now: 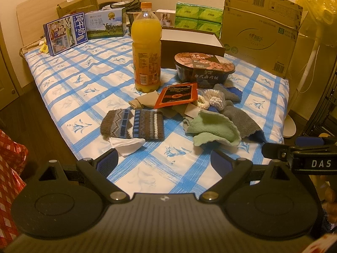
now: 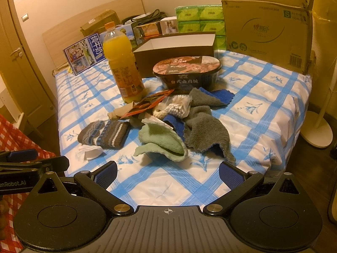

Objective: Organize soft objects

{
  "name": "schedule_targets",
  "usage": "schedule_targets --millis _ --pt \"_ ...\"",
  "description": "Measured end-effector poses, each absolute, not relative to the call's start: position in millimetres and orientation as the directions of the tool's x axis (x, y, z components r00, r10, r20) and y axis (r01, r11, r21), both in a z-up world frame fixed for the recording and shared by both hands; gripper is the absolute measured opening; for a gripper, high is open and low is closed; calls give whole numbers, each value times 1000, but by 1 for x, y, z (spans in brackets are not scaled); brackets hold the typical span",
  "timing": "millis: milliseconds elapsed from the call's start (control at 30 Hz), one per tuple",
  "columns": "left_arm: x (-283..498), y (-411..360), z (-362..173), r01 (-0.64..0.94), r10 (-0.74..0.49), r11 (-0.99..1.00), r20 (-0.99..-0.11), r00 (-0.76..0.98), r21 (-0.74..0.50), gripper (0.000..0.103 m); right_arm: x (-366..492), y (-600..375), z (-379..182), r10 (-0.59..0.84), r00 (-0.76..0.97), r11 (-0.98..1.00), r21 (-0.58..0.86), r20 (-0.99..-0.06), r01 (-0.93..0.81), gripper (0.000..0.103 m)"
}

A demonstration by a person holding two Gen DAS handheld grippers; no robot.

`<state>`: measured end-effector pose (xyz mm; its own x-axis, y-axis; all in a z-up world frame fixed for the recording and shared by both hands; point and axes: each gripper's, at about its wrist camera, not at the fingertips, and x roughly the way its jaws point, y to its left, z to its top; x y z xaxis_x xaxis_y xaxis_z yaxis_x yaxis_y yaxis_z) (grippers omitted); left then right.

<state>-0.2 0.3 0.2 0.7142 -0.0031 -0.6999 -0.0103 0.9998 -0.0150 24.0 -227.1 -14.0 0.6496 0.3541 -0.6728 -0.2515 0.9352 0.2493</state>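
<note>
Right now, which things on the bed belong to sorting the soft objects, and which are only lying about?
For the job:
patterned sock
green cloth
grey towel
beige cloth

Lying about:
juice bottle
food bowl
red packet
cotton swabs
milk cartons

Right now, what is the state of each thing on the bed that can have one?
Left gripper: open, empty.
Right gripper: open, empty.
Orange juice bottle: upright, capped.
Instant rice bowl: sealed.
Brown box: open.
Green cloth: crumpled.
Gray towel: crumpled.
Patterned sock: flat.
</note>
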Motion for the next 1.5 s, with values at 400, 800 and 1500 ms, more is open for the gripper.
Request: schedule_targets --millis 400,800,1500 --pt "0 0 0 -10 -4 1000 -701 714 -15 94 24 -226 -15 355 649 935 250 -673 -253 102" --pt "-1 0 1 -11 -3 1000 -702 712 -16 94 26 -225 -16 356 647 935 251 -674 -252 102" --pt "34 35 -39 -65 81 997 -713 696 49 89 54 -214 -37 417 639 909 293 -647 -296 102"
